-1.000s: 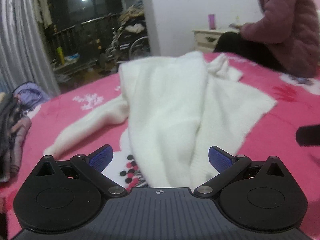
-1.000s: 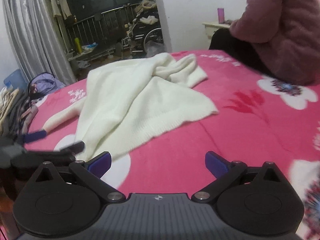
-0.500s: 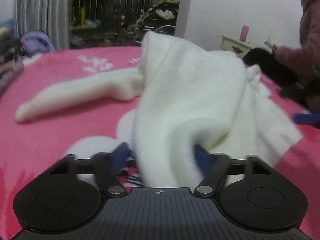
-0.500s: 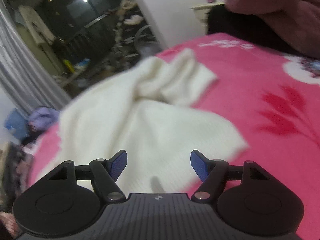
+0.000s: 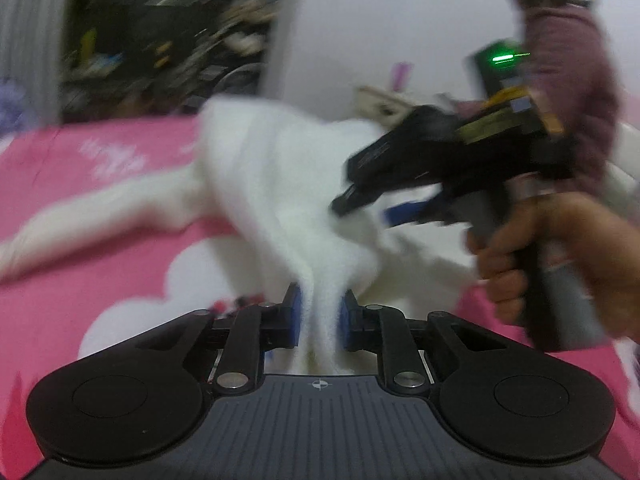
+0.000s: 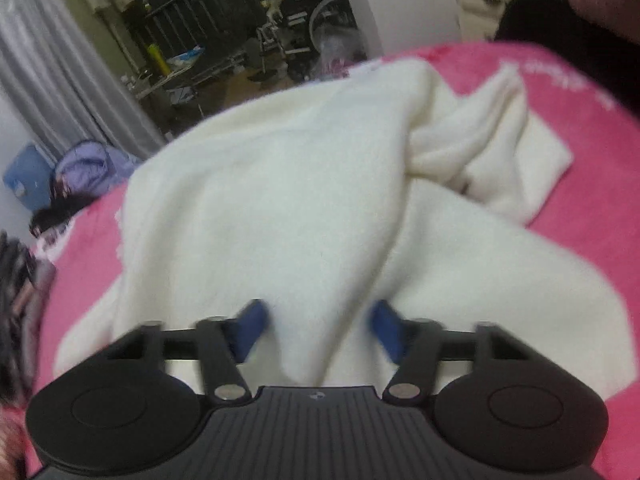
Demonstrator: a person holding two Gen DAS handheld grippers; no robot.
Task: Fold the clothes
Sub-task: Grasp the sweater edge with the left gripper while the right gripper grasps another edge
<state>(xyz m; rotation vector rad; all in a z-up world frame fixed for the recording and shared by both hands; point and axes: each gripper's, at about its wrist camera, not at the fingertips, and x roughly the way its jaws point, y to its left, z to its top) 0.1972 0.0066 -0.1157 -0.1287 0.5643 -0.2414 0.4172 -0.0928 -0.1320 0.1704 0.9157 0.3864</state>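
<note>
The left gripper has now closed on a fold of the white sweater, which half a second ago only lay between its wider fingers. The right gripper has narrowed around another fold, clamping it. The sweater lies rumpled on the pink blanket.

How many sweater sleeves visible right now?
2. One sleeve stretches left across the pink bedspread; the other sleeve lies bunched at the white sweater's far right.
</note>
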